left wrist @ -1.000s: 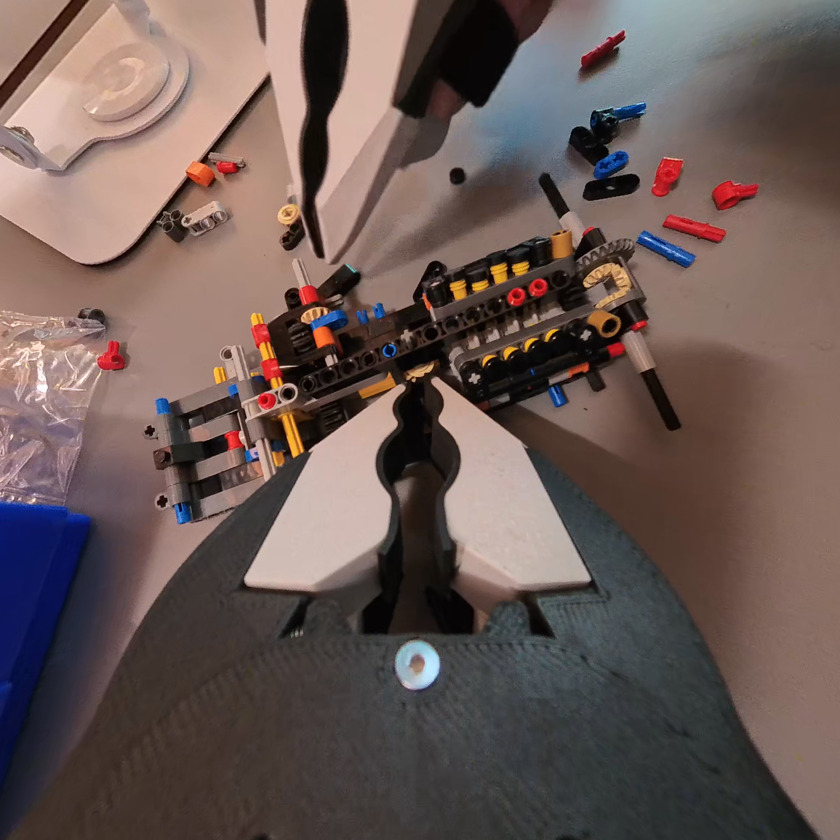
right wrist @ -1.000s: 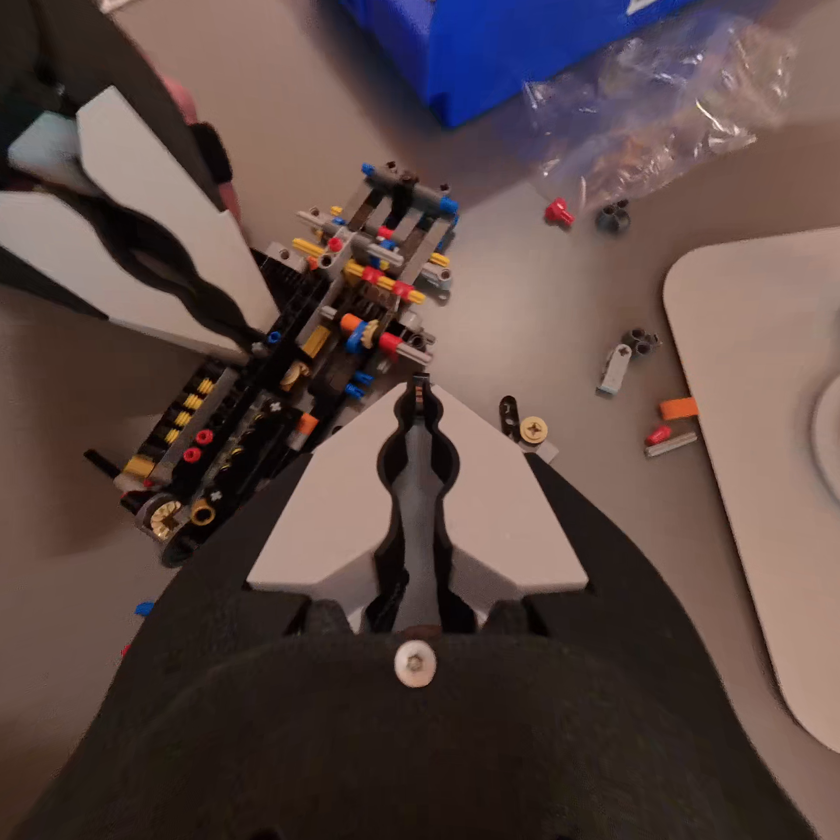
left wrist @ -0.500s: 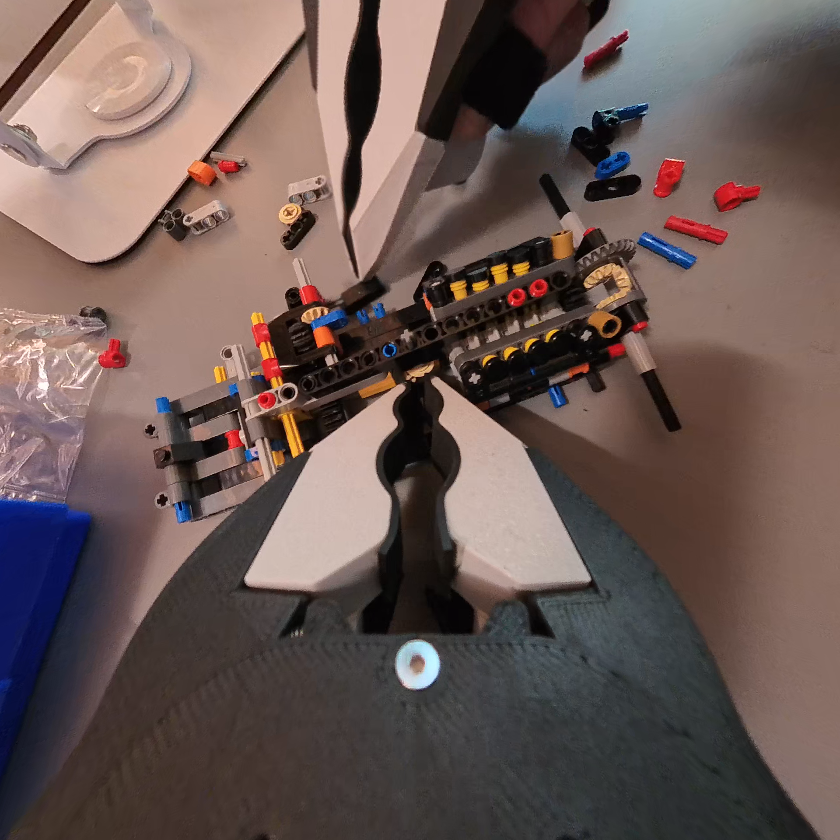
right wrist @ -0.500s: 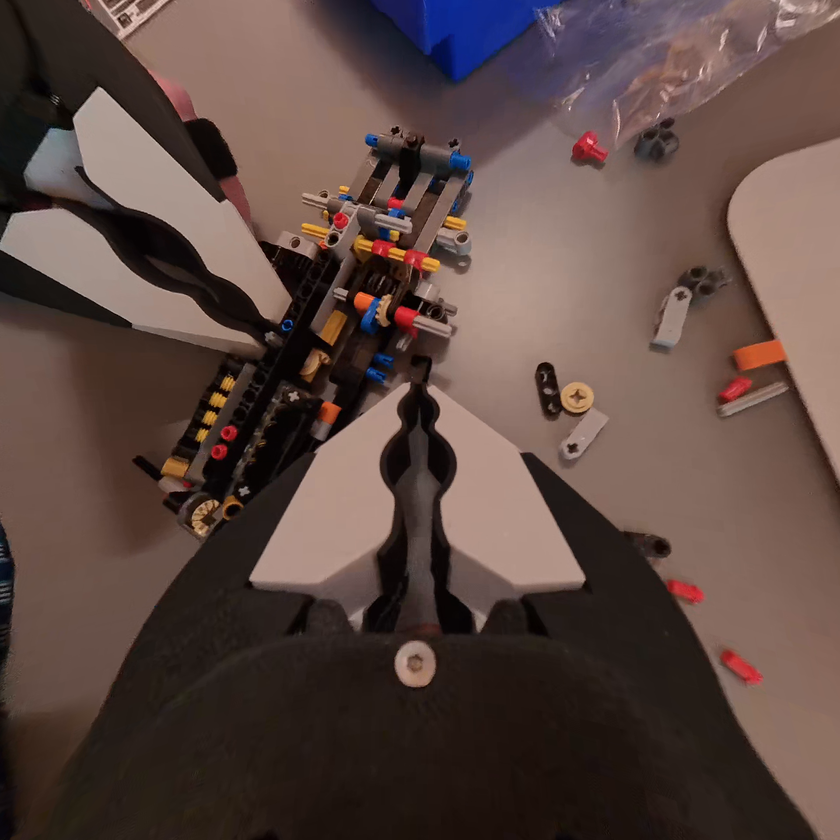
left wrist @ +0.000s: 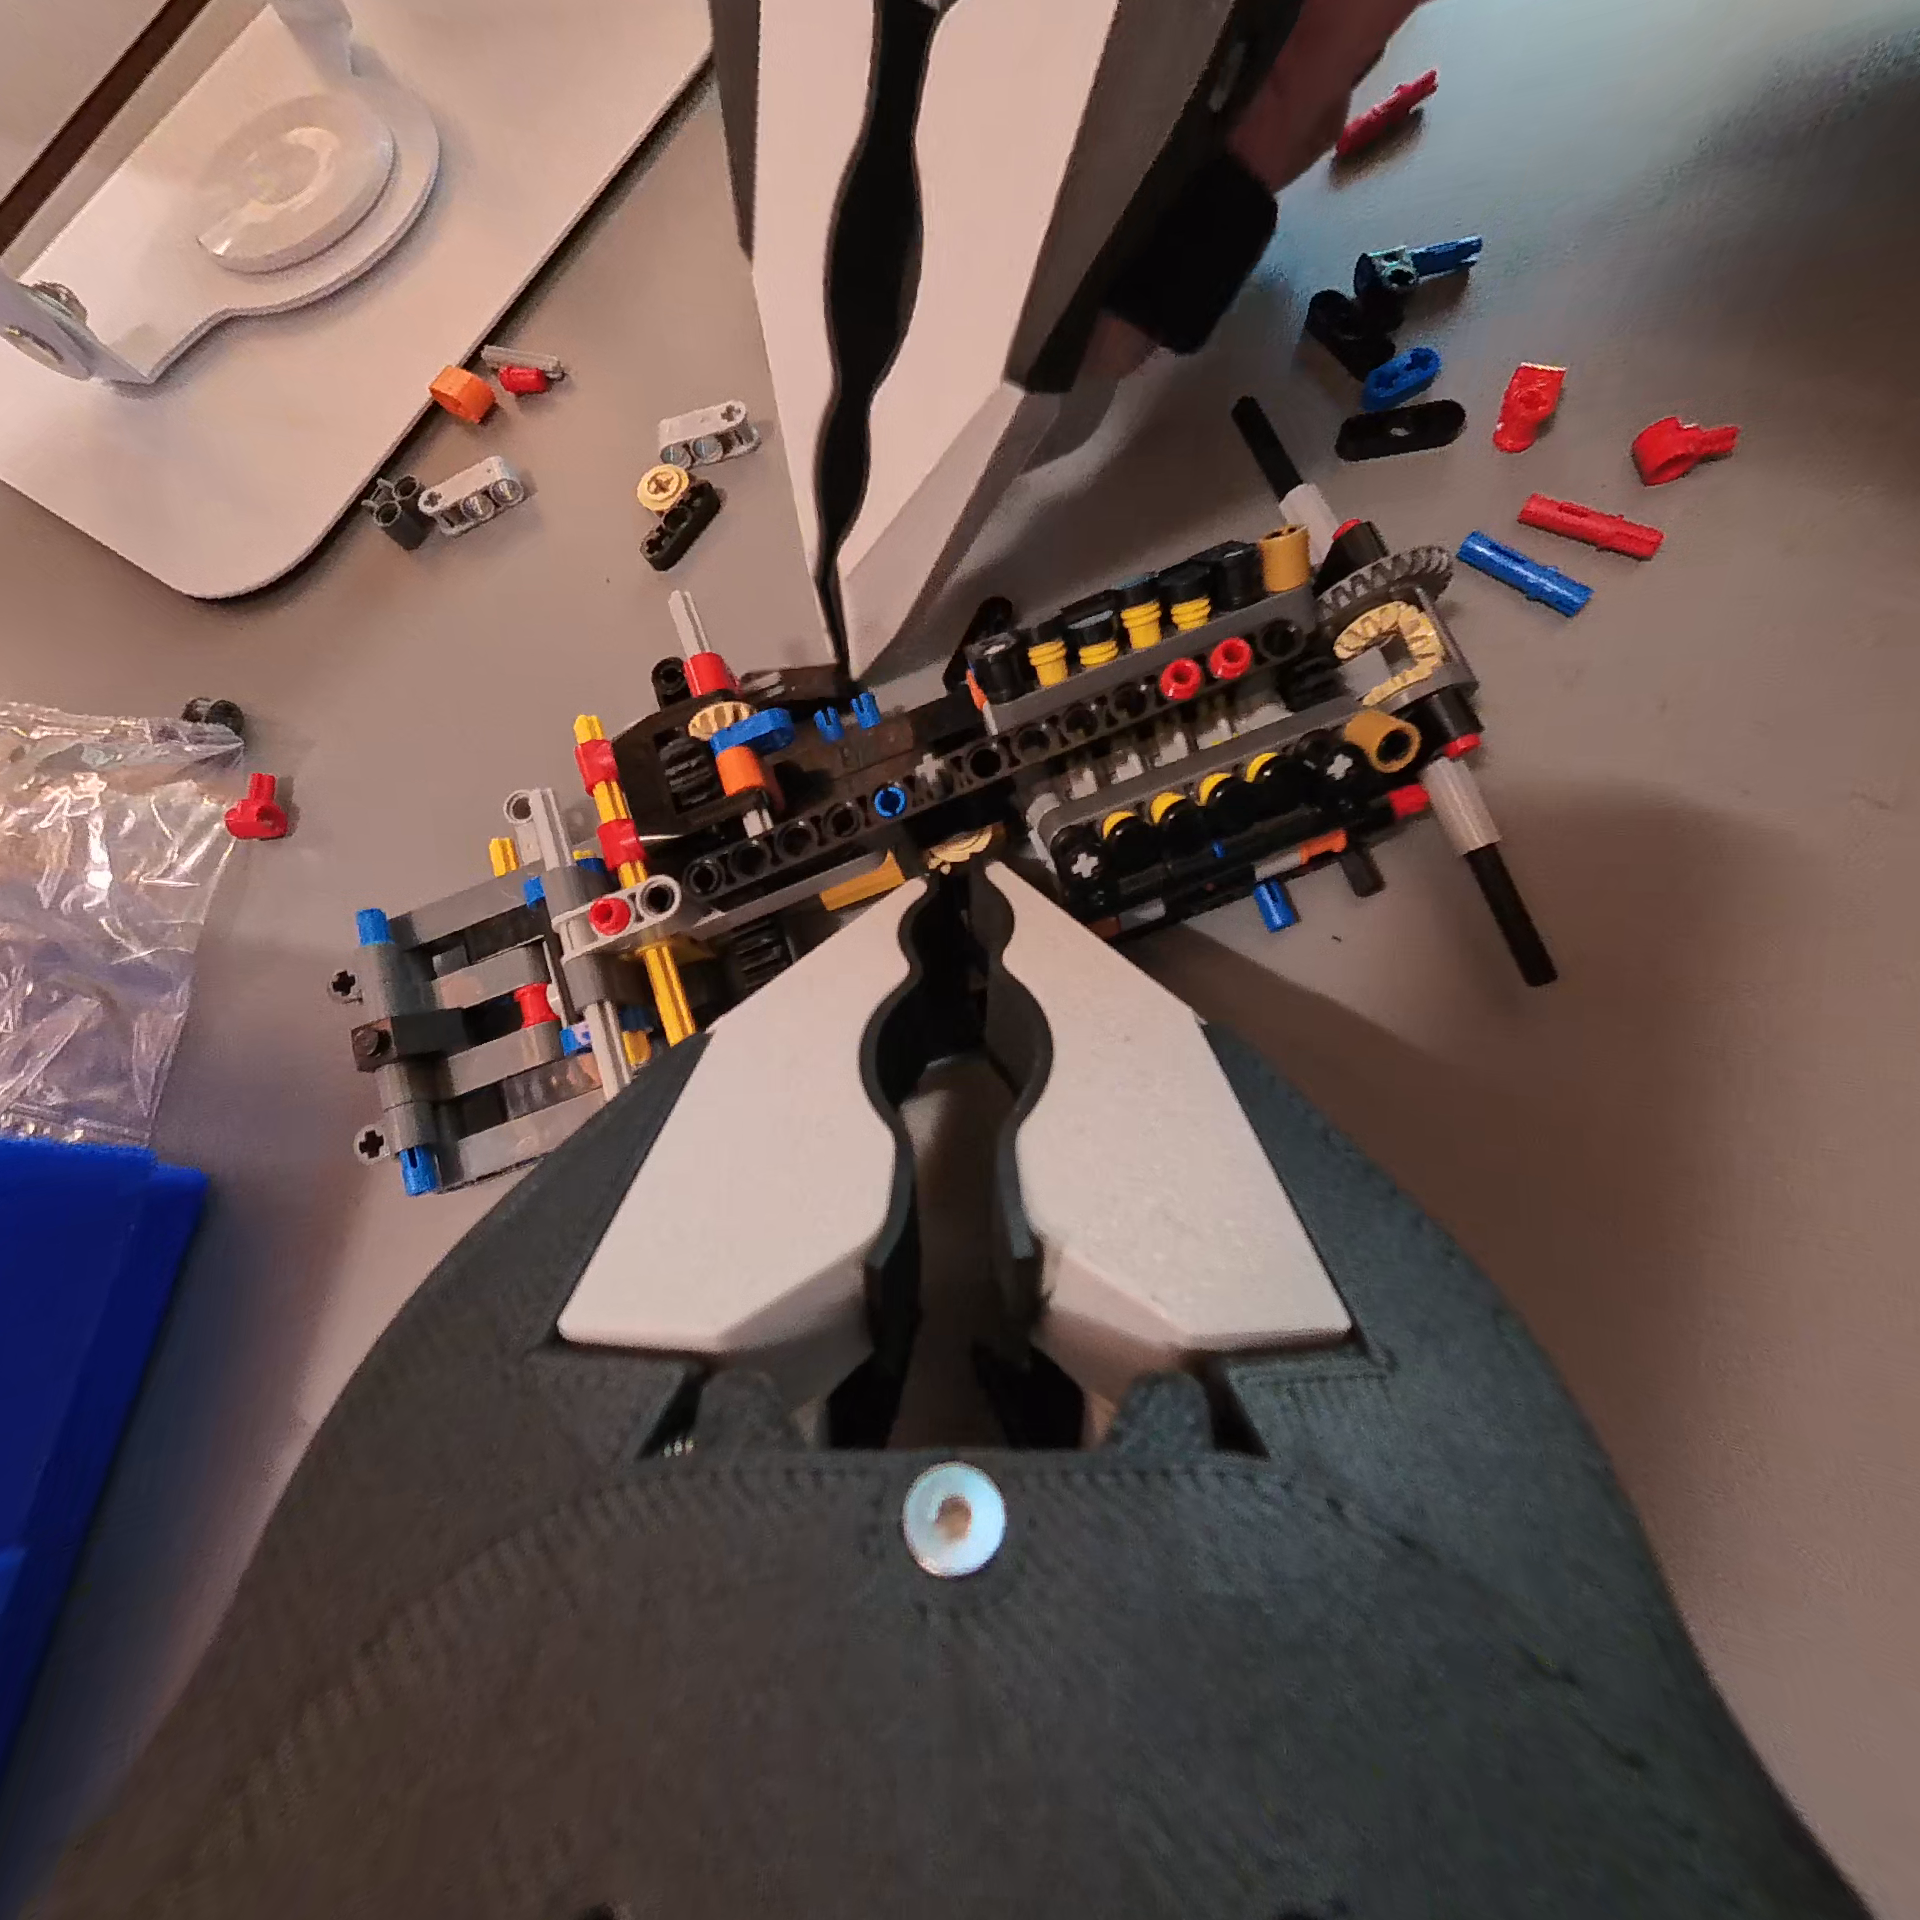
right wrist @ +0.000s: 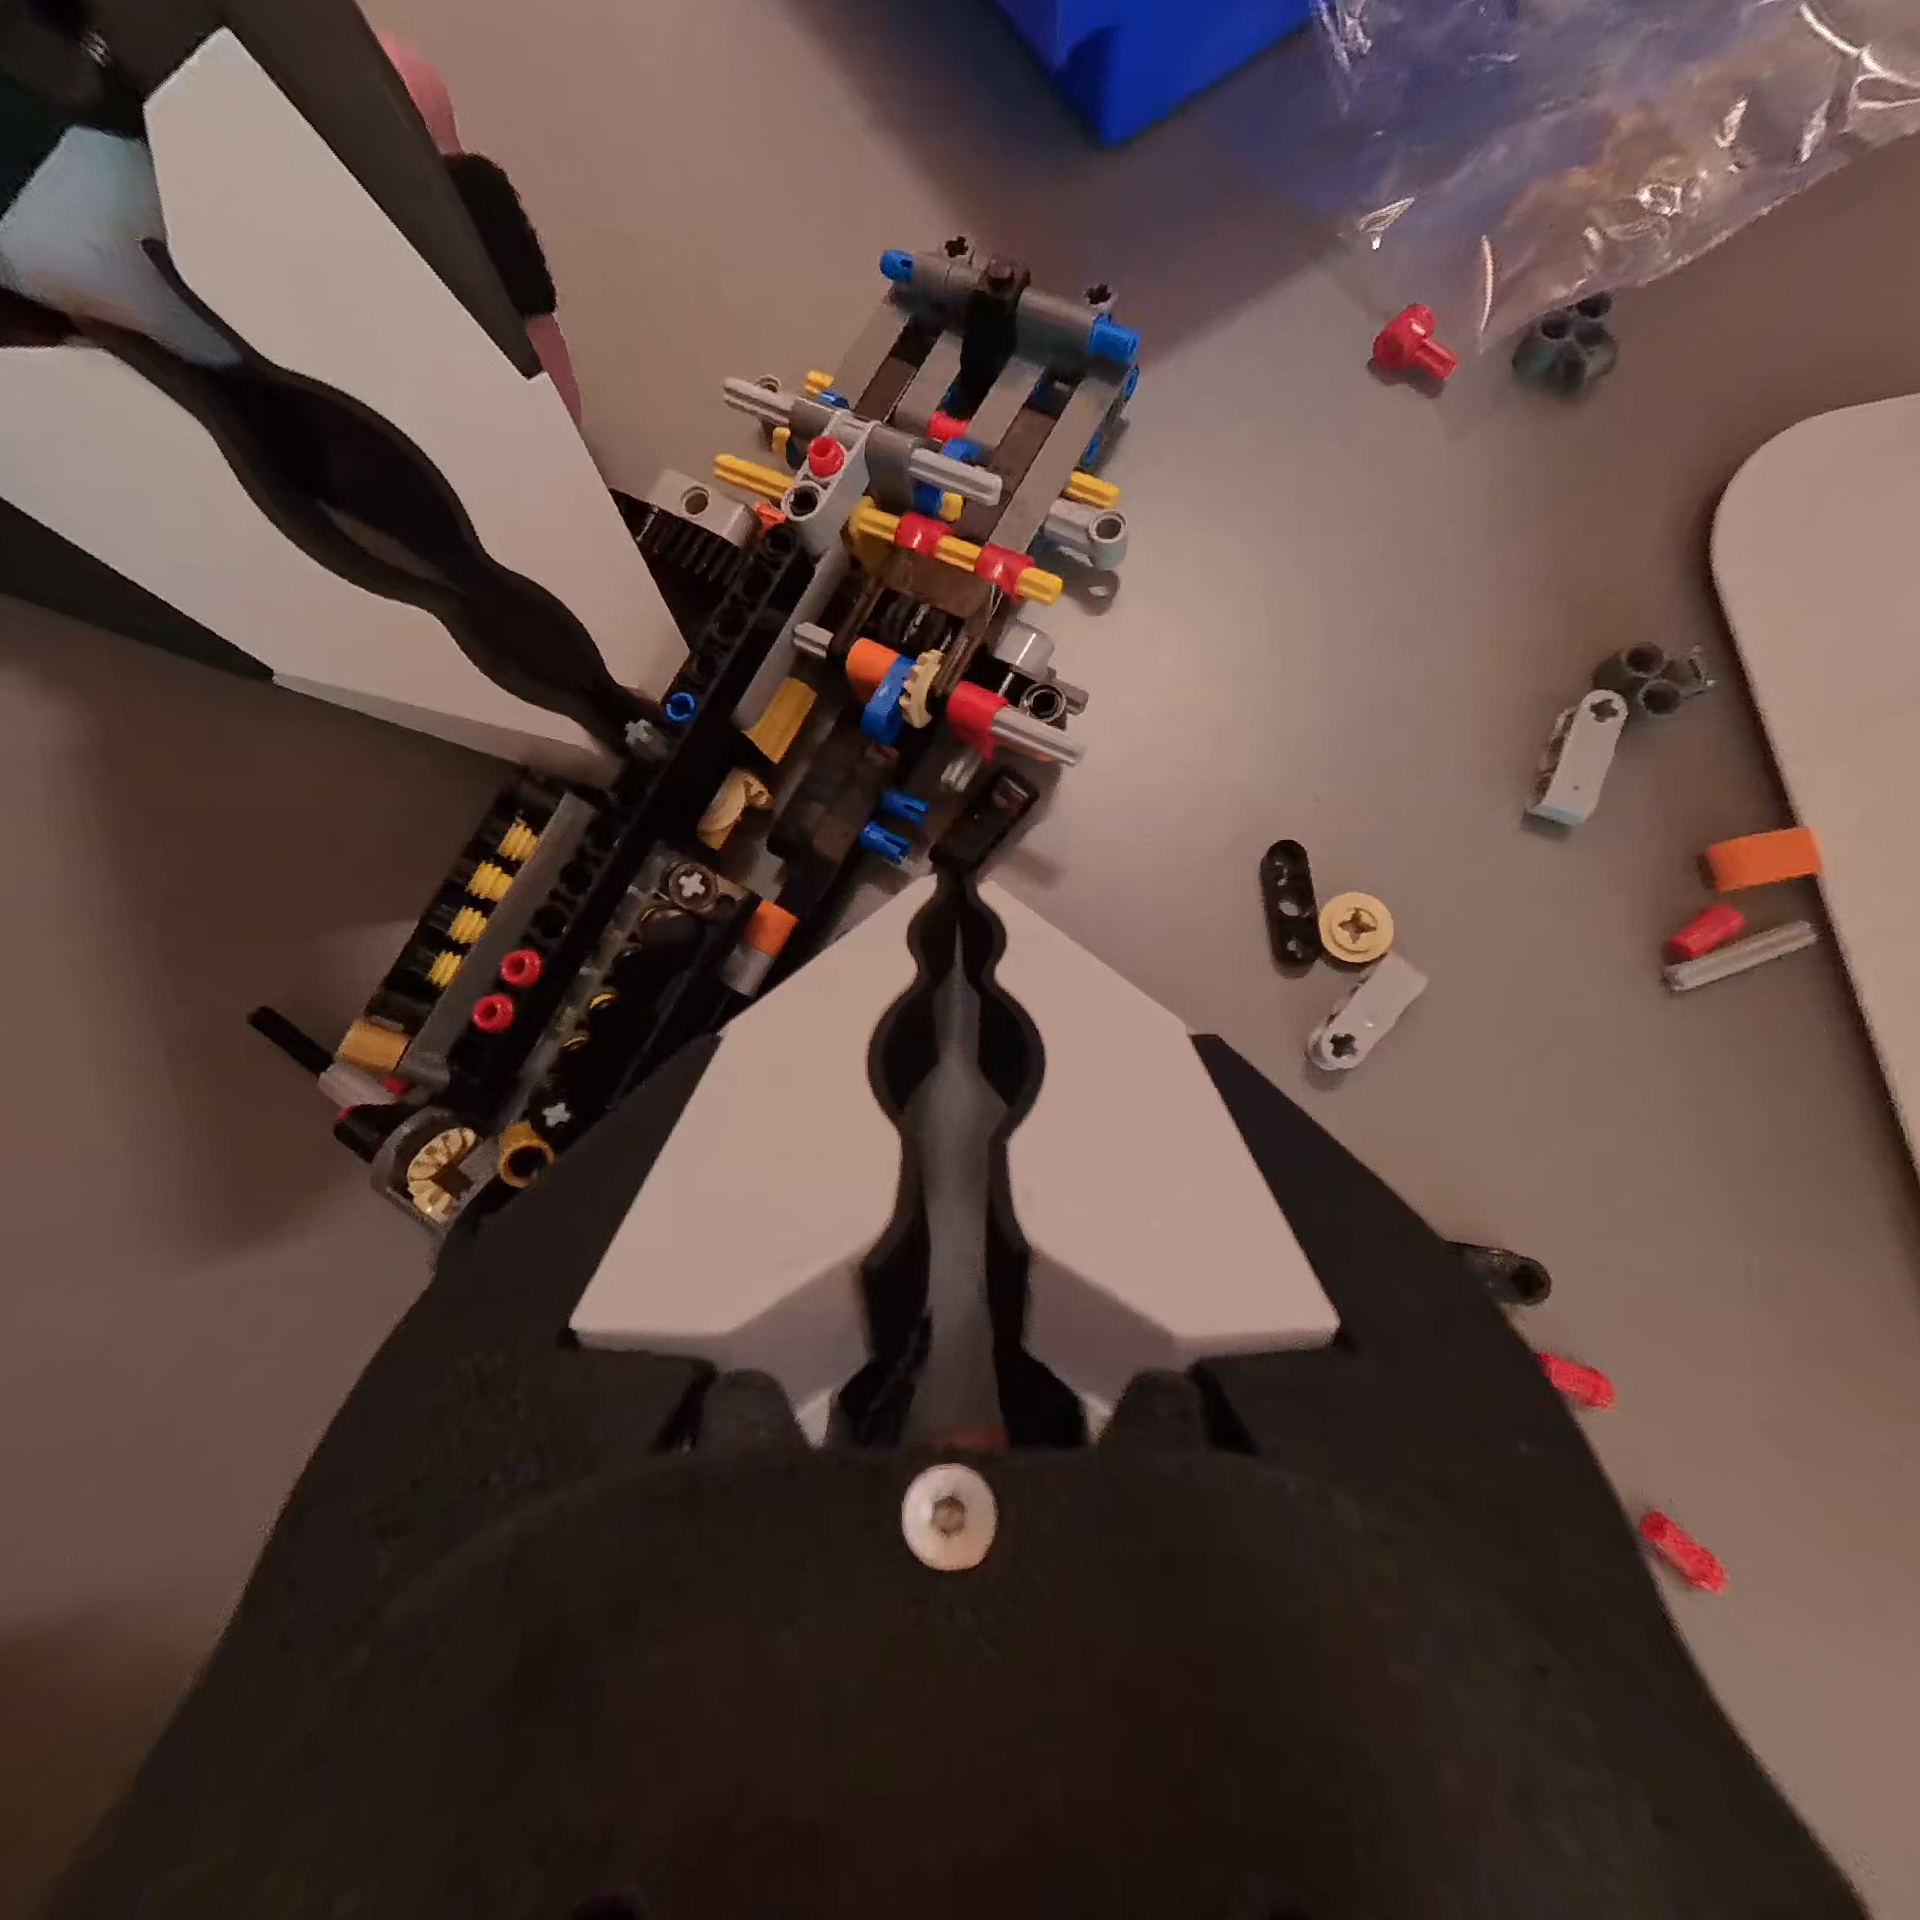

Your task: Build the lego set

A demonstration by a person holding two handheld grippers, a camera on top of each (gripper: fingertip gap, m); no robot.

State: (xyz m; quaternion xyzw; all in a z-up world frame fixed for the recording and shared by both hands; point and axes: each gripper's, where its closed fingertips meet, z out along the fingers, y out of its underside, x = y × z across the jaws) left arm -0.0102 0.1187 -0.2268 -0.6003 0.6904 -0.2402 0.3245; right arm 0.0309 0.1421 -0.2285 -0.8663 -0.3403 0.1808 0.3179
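A long, partly built lego model (left wrist: 1039, 748) of black, grey, yellow and red technic parts lies on the grey table; it also shows in the right wrist view (right wrist: 831, 582). My left gripper (left wrist: 956, 883) is shut, with its tips pinching the model's near black beam at mid-length; it also shows in the right wrist view (right wrist: 623, 727). My right gripper (right wrist: 951, 883) is shut on a small black piece (right wrist: 987, 821) and holds it against the model's opposite side next to two blue pins. It shows from above in the left wrist view (left wrist: 842, 665).
Loose red, blue and black pieces (left wrist: 1558, 520) lie past the model's geared end. Grey, black and tan pieces (right wrist: 1340, 945) lie beside it. A white base plate (left wrist: 208, 312), a clear plastic bag (left wrist: 83, 883) and a blue box (left wrist: 73, 1351) border the area. My hands' fingertips stand some 5 centimeters from each other.
My right gripper has moved in with the small black piece, which now touches the model's side. My left gripper and the model have stayed put.
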